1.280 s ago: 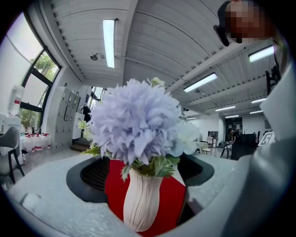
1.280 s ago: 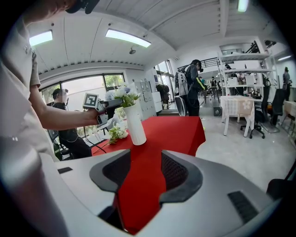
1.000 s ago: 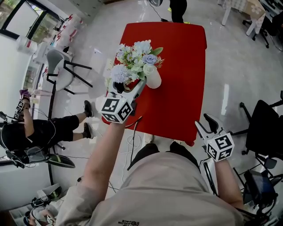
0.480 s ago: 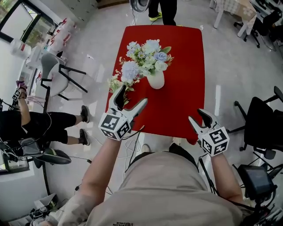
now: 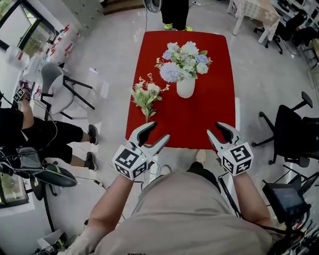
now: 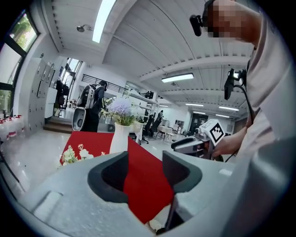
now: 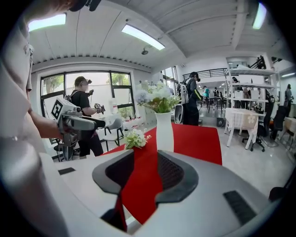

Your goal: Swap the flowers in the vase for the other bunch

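Far left of the vase, off the red table, there's a seated person in dark clothes and a white chair on the pale floor. Coming in closer, the loose bunch, white and pale blooms on green stems, lies flat on the table just left of the vase. It sits a little nearer the wearer and is not touching the vase.

Nearer again, left of the vase at the table's near edge, is the left gripper. Its jaws are apart and drawing together right now with nothing between them; only red table shows through the gap in the left gripper view.

Now the vase itself: white, upright, on the middle of the table toward the far end. The bouquet of blue, lilac and white flowers stands in it. Beyond the vase, past the table's far end, are a standing person's legs.

Right of the vase and nearer, the right gripper hangs over the near edge. Its jaws are parted and closing too, on nothing, and the vase stands straight beyond the gap. Well right of the vase is a black office chair.
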A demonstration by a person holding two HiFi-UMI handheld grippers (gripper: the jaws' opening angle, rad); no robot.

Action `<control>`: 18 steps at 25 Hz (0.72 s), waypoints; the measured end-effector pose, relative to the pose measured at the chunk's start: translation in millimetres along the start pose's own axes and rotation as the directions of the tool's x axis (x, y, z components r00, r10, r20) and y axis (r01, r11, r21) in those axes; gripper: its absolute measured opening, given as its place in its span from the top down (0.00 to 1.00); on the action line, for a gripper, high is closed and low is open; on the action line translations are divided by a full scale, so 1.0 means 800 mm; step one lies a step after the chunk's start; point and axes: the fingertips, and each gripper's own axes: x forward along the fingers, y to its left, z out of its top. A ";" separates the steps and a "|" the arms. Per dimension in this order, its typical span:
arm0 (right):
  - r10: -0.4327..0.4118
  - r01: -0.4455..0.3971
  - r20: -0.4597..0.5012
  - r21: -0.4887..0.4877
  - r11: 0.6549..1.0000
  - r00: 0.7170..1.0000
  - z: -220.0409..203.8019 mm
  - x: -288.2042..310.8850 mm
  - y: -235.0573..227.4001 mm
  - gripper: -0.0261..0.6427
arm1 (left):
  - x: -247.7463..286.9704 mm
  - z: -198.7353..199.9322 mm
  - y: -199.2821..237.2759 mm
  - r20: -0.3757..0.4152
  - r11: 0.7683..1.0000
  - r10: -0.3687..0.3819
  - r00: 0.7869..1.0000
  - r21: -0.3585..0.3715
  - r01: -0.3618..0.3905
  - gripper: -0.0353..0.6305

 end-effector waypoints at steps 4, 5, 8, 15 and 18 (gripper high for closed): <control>-0.015 0.015 0.008 -0.018 1.000 1.000 0.002 -0.001 0.036 0.79 | -0.036 -0.020 -0.021 -0.037 0.998 -0.063 0.997 -0.020 0.062 0.93; -0.016 0.016 0.010 -0.024 1.000 1.000 0.003 -0.001 0.046 0.81 | -0.044 -0.024 -0.027 -0.050 0.996 -0.086 0.995 -0.018 0.085 0.94; -0.020 0.022 0.028 -0.043 0.999 0.999 0.009 -0.002 0.076 0.90 | -0.064 -0.032 -0.044 -0.091 0.990 -0.136 0.987 0.007 0.137 0.94; -0.030 0.034 0.051 -0.081 0.996 0.998 0.013 -0.020 0.139 0.92 | -0.100 -0.034 -0.078 -0.112 0.977 -0.209 0.971 0.029 0.213 0.94; -0.033 0.038 0.053 -0.083 0.996 0.998 0.009 -0.029 0.158 0.92 | -0.111 -0.042 -0.087 -0.125 0.975 -0.215 0.969 0.031 0.221 0.94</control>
